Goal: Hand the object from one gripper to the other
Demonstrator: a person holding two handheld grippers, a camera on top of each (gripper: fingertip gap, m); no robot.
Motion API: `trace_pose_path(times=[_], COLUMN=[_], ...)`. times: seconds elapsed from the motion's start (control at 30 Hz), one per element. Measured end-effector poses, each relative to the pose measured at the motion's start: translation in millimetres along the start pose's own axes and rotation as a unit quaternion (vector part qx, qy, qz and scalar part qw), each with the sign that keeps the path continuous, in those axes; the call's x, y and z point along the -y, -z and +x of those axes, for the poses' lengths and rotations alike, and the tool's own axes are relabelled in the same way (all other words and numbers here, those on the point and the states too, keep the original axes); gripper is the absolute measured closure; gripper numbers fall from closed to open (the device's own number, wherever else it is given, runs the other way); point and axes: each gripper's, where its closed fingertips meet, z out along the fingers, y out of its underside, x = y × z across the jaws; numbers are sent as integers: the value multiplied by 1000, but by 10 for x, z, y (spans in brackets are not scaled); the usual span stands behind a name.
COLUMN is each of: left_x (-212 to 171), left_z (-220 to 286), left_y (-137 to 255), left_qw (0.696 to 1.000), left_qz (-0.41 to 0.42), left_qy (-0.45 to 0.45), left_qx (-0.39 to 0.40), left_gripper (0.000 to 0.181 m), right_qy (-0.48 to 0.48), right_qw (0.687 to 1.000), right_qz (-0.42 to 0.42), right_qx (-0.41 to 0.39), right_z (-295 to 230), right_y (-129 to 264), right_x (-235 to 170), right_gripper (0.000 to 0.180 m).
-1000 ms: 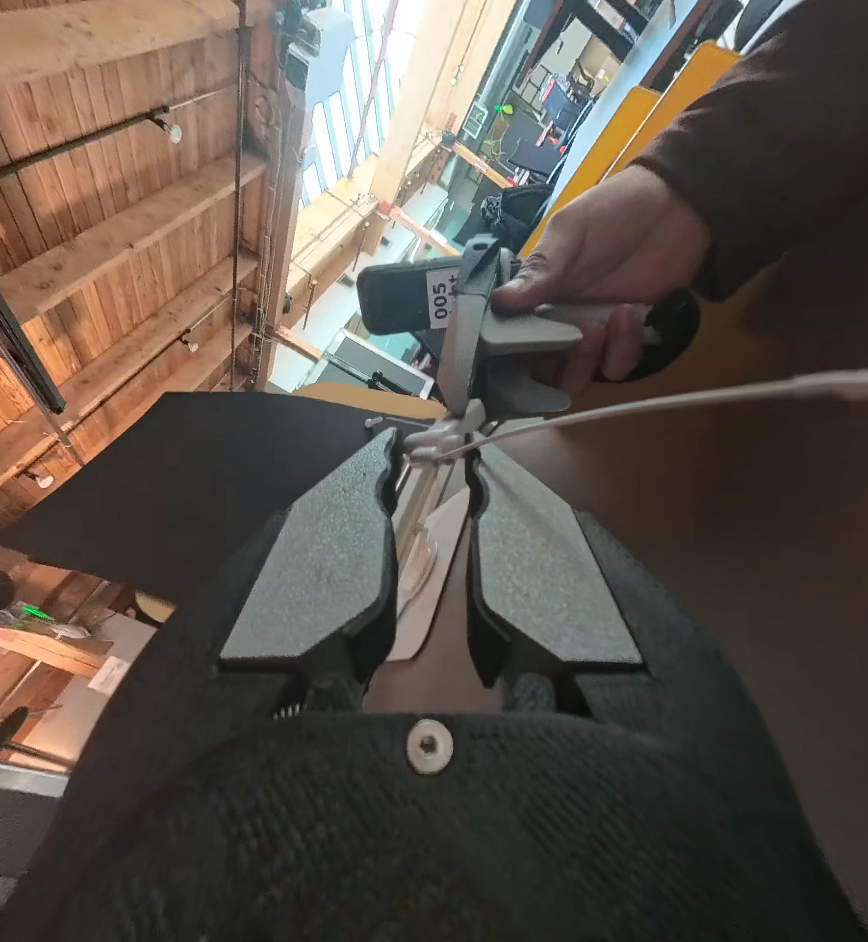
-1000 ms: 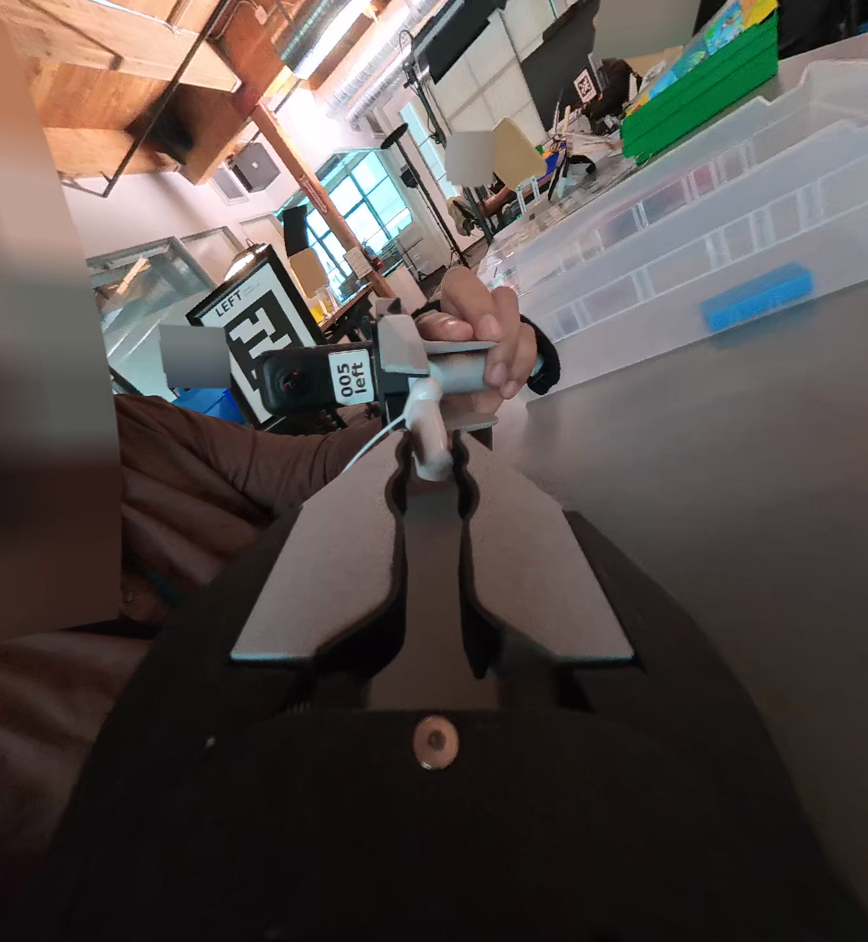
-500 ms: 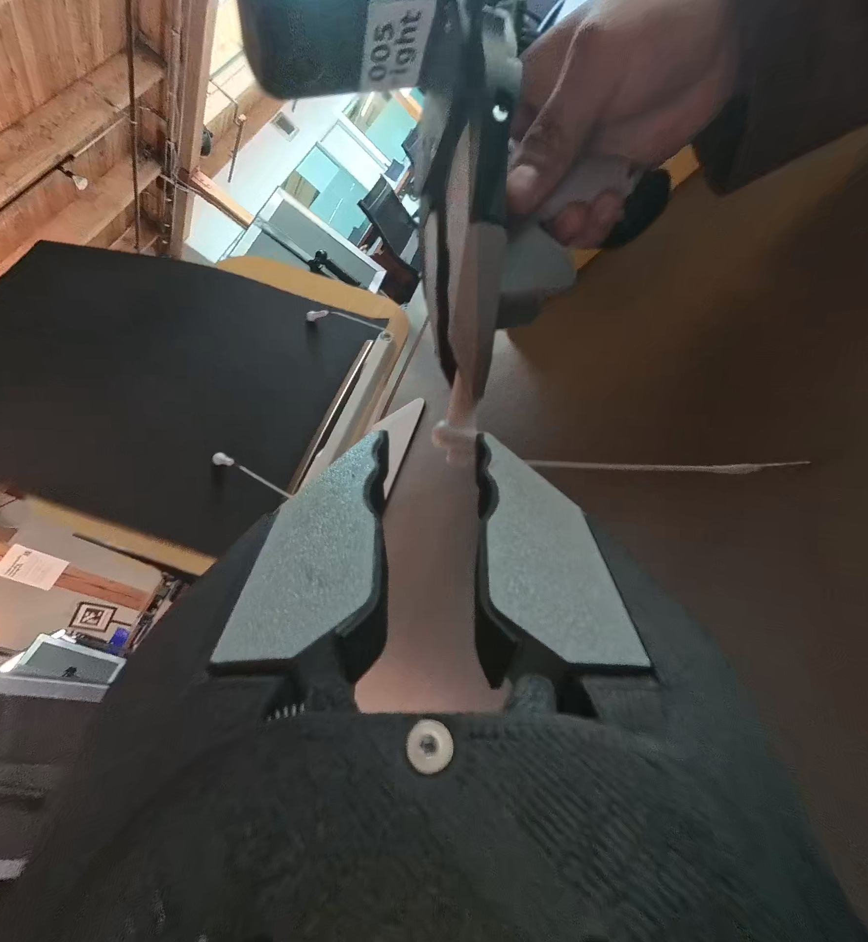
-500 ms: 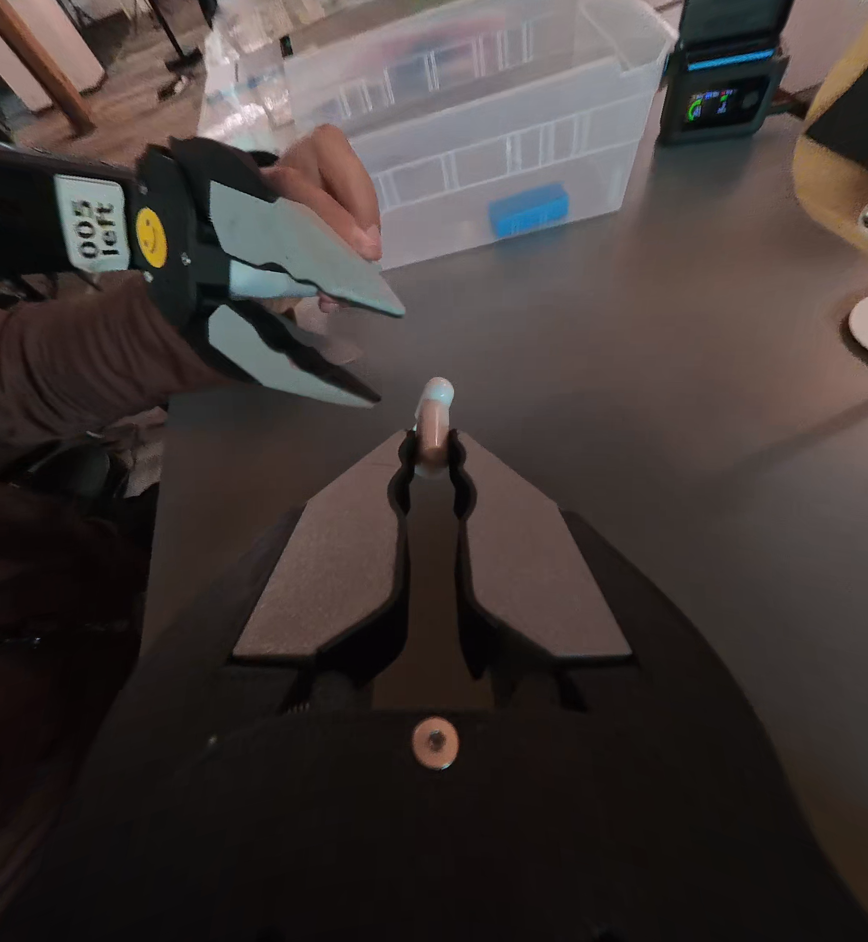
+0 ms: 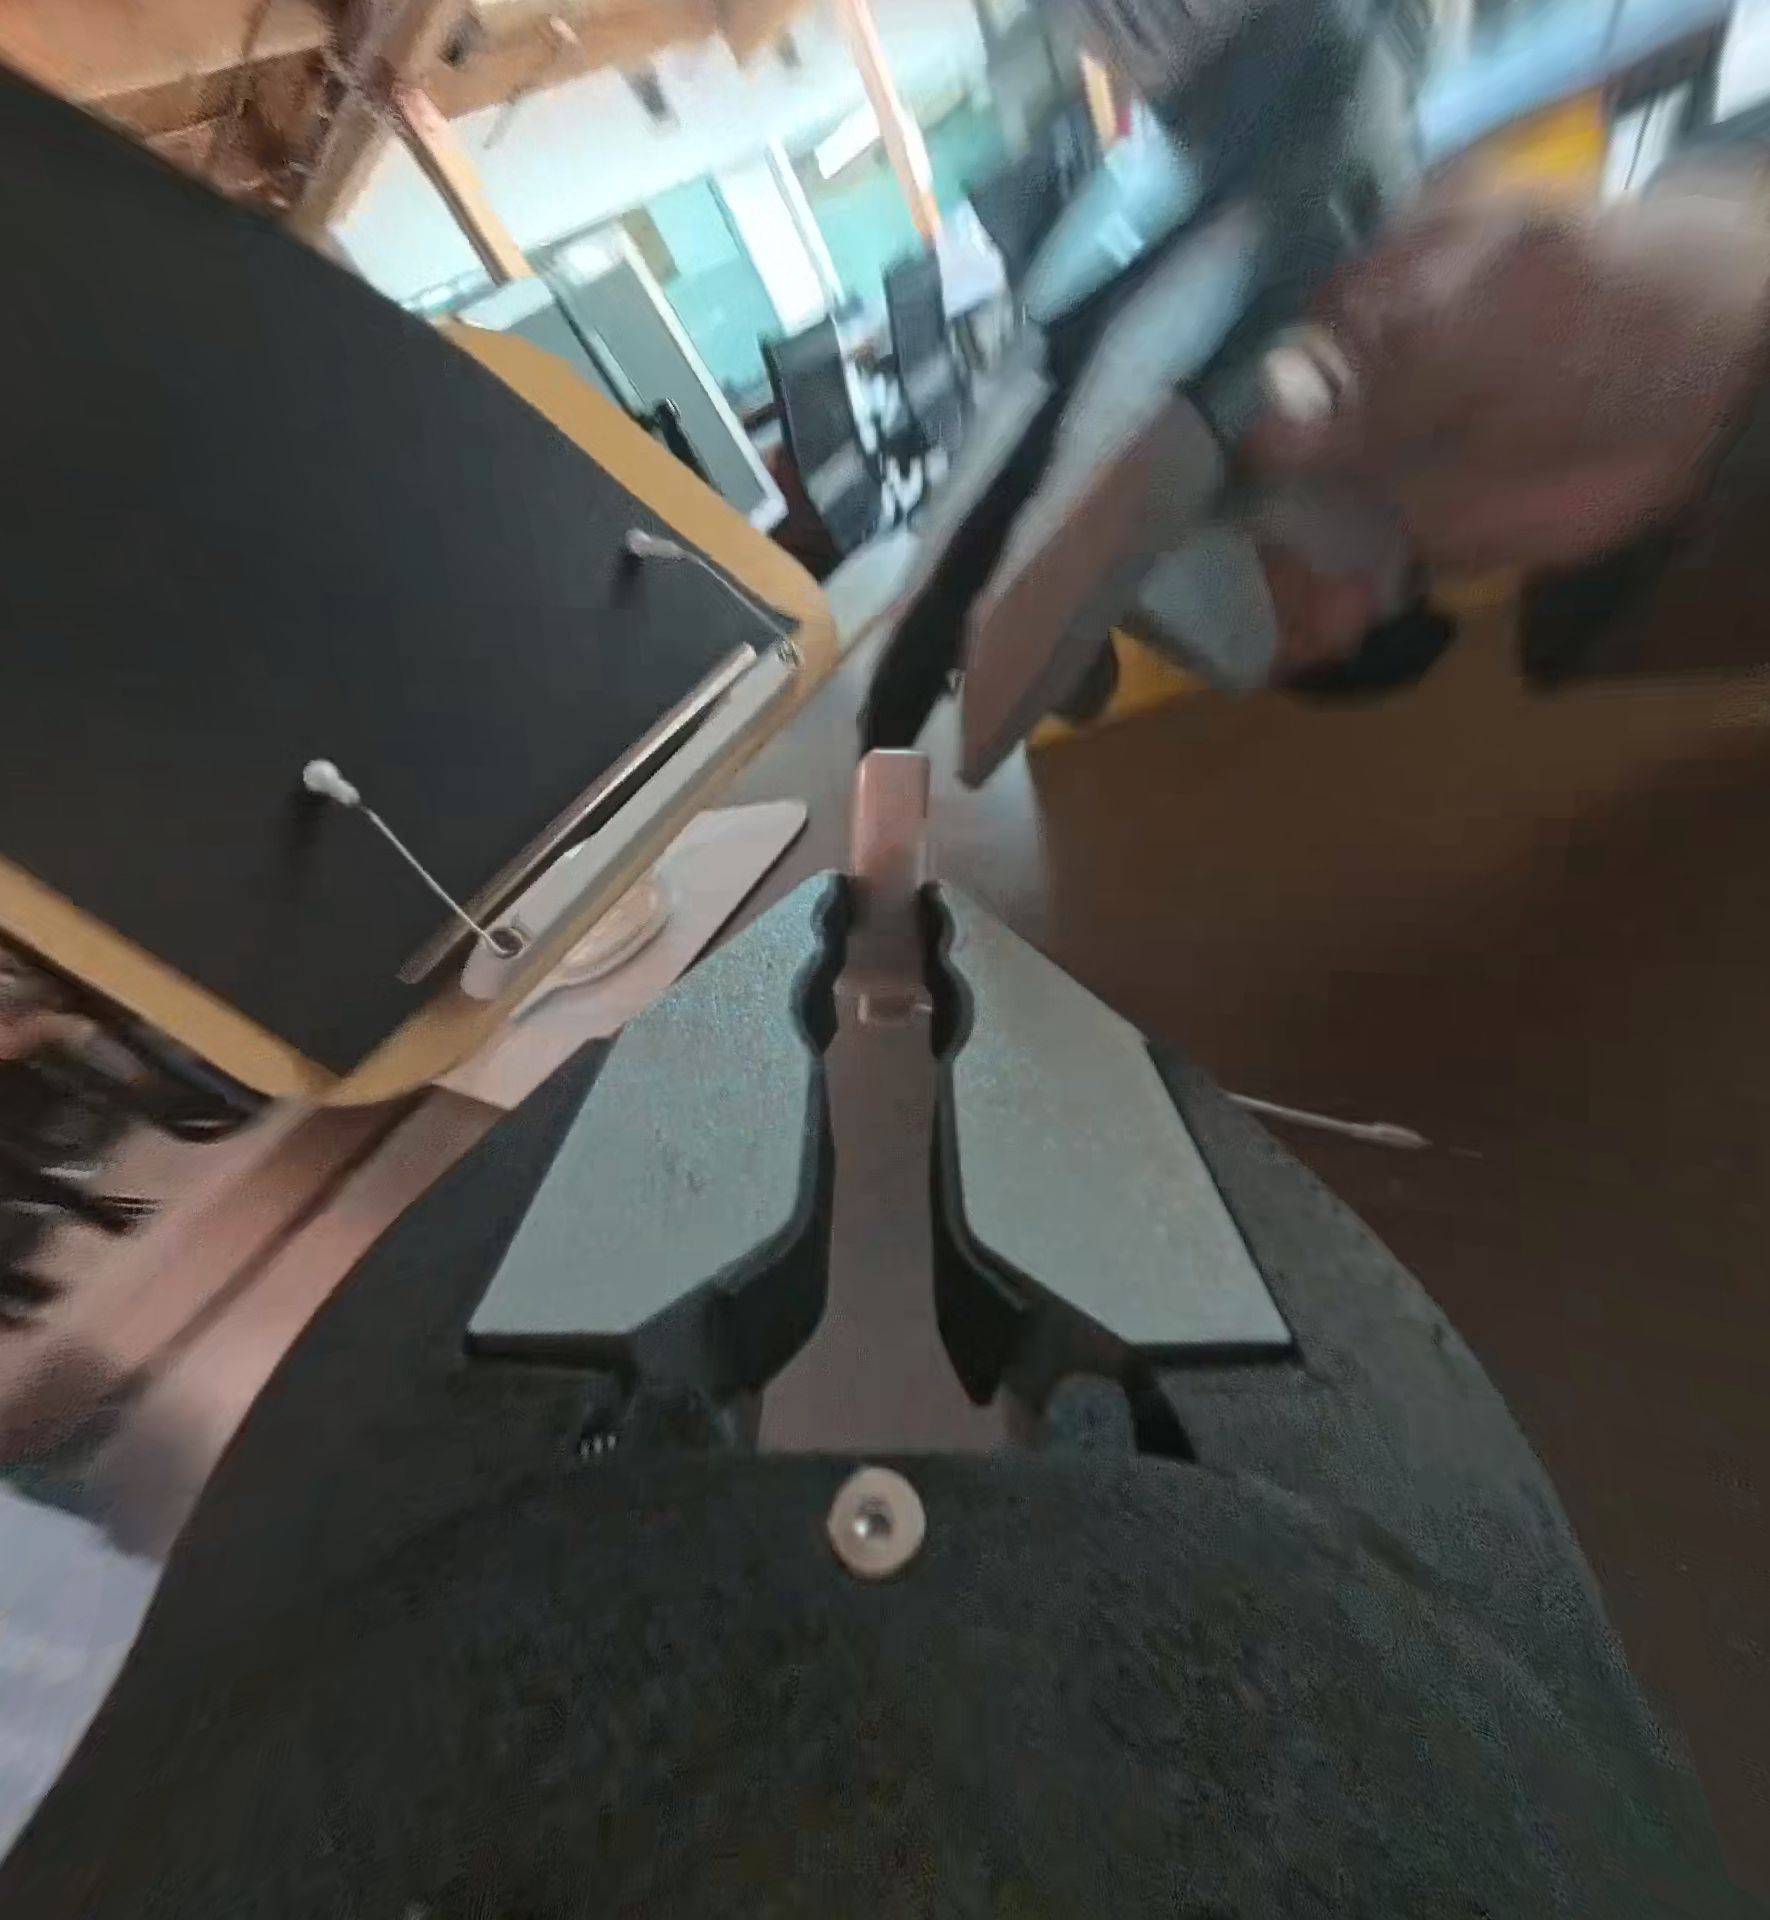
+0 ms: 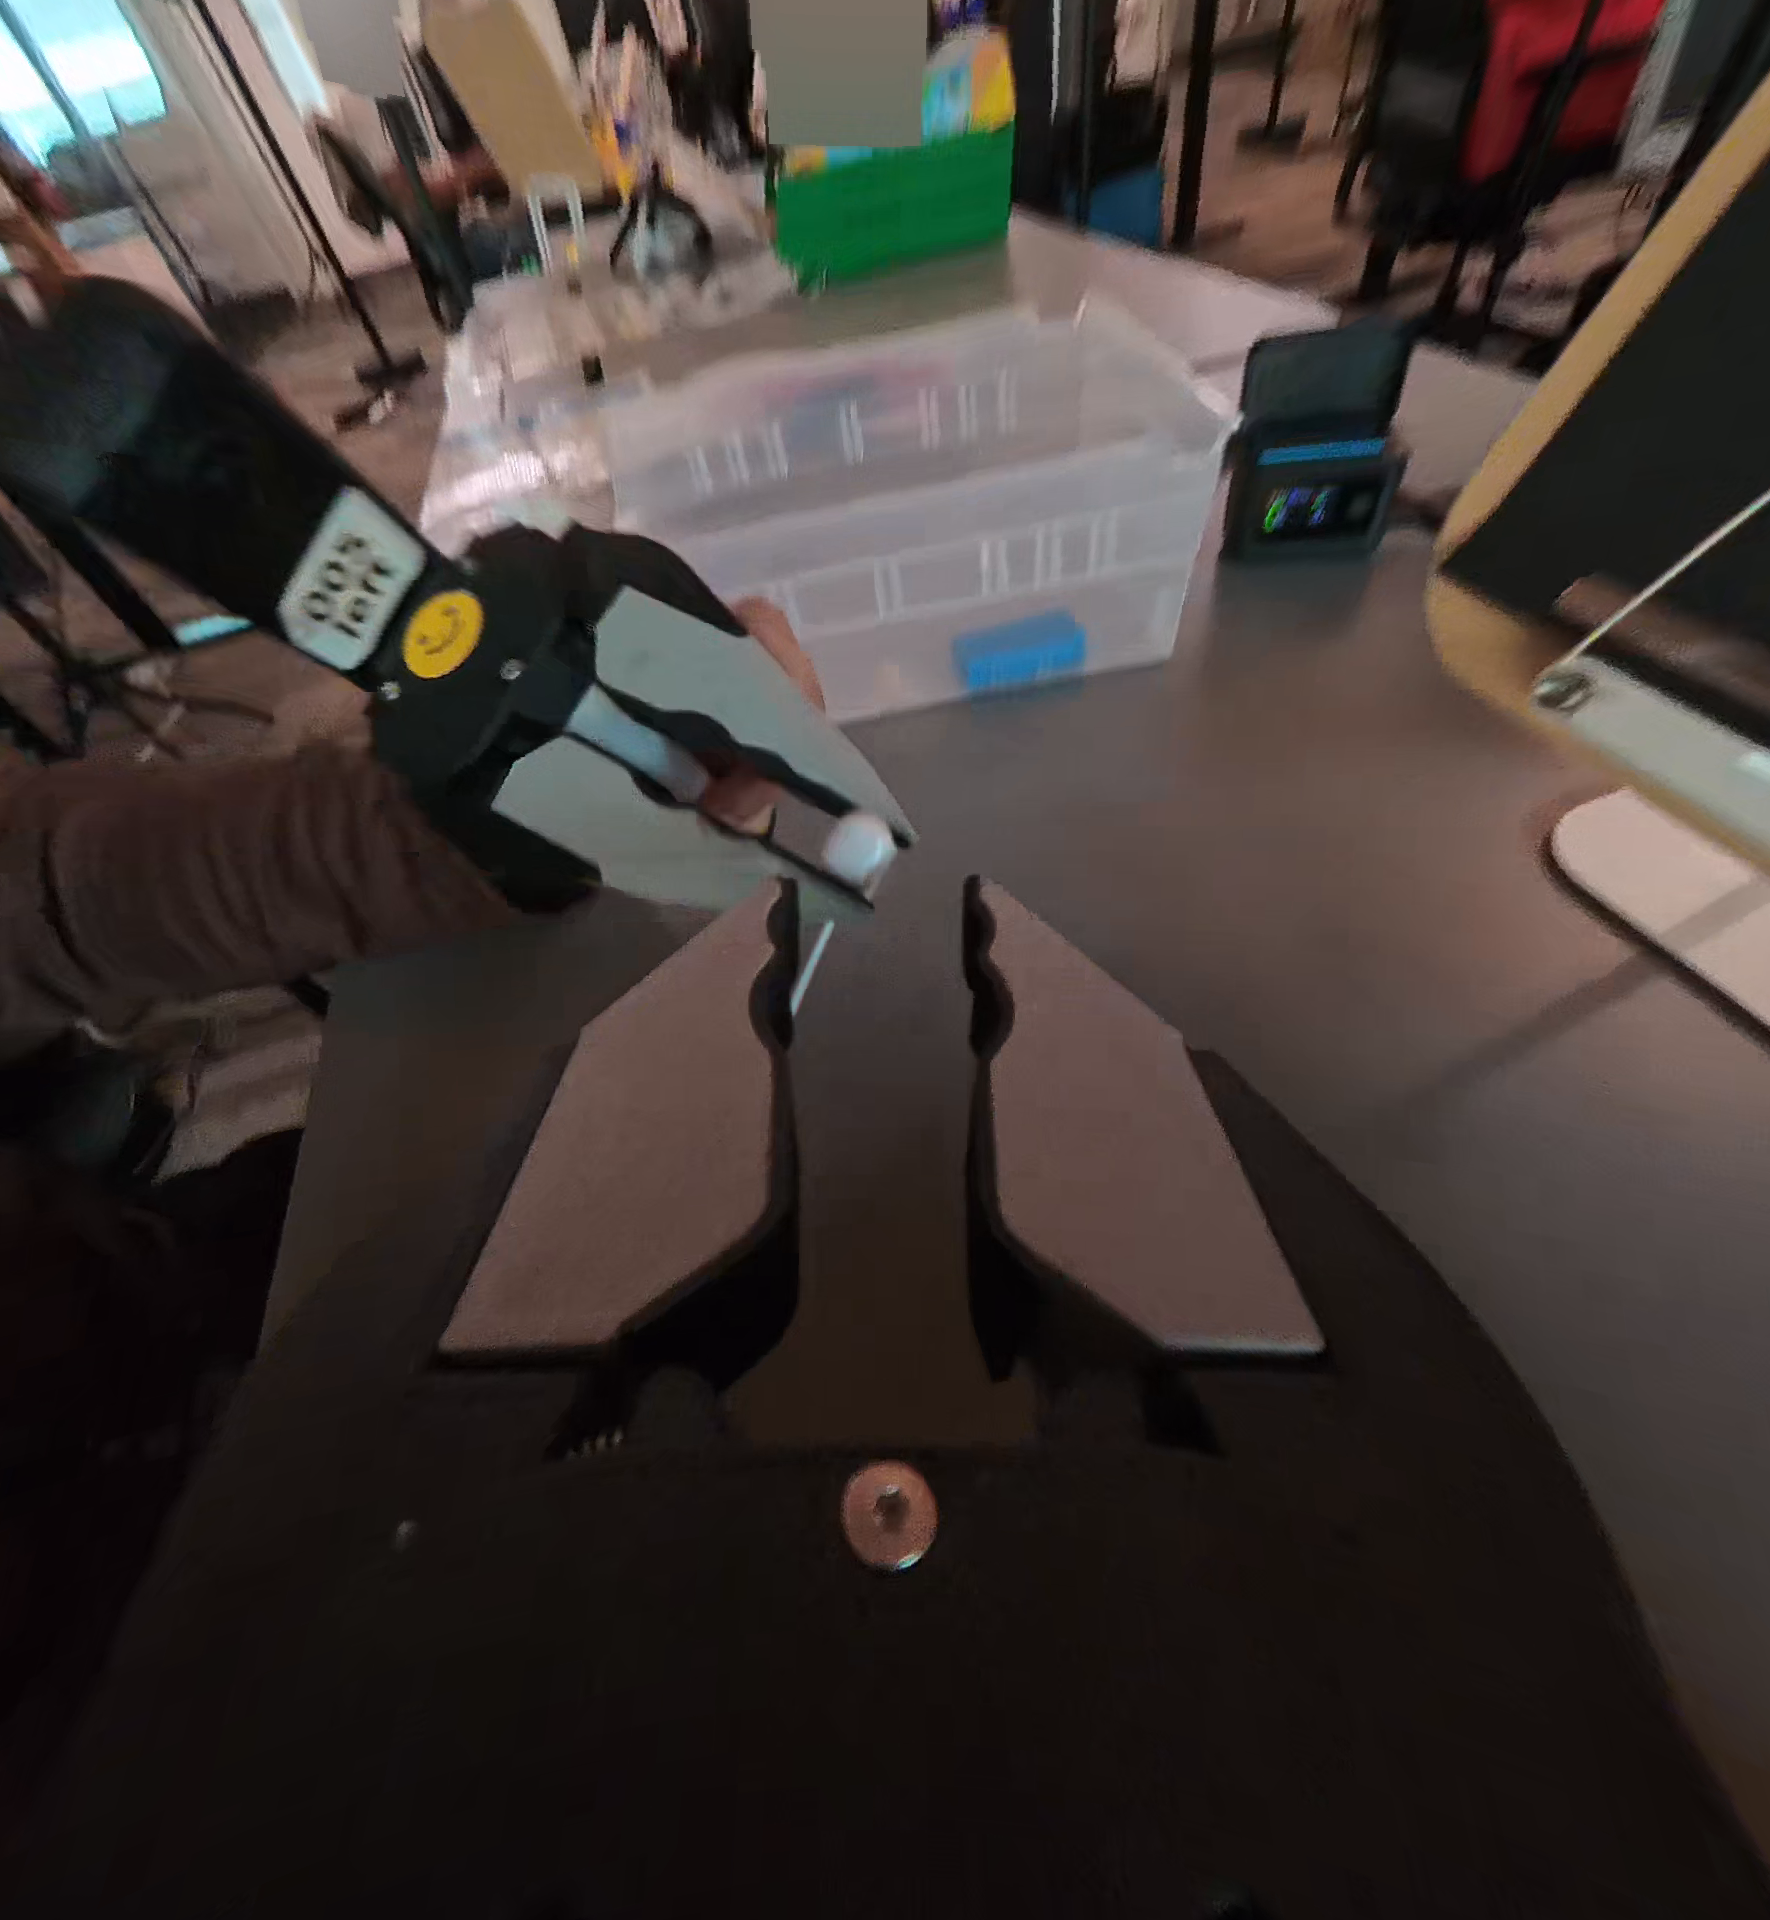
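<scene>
Office clutter is filling the background, and a dark surface (image 6: 1380, 987) is running under everything, with a clear plastic bin (image 6: 912, 540) sitting at the far side and a black board with a tan rim (image 5: 237, 540) leaning off to the left in the left wrist view. Nearer in, the left gripper (image 6: 865, 862) is pinching a small white plug-like object (image 5: 891, 831) right at its tips, so the object is poking out forward, long axis roughly in line with the fingers. A thin white cord (image 6: 808, 966) is hanging from it. The right gripper (image 6: 876, 935) is sitting with its jaws spread and nothing between them, just beside the object. I'd say the handoff is looking done, with the left one being the holder.
</scene>
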Motion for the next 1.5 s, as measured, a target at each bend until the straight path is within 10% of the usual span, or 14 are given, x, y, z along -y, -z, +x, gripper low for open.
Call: trace_pose_path(times=[0.2,0.4,1.03,1.3,1.5], left_x=[337,287,279,313,112], left_z=[-397,-496,-341,-369,-224], left_y=[204,201,24,87,82], left_qw=[891,752,649,686,917], left_qz=[196,255,291,270,81], left_qy=[399,590,692,659,377], left_qx=[-86,-146,-126,-150,-108], left_gripper=[171,171,170,178,148], right_qy=[14,155,349,301,49], right_qw=[998,980,881,904,992], right_qz=[54,28,25,27,3], right_qx=[13,-119,-319,-304,-114], right_z=[0,1,4,103,270], right_y=[50,-172,-244,-90,38], right_x=[139,111,301,317,-31], right_gripper=[134,124,169,170,171])
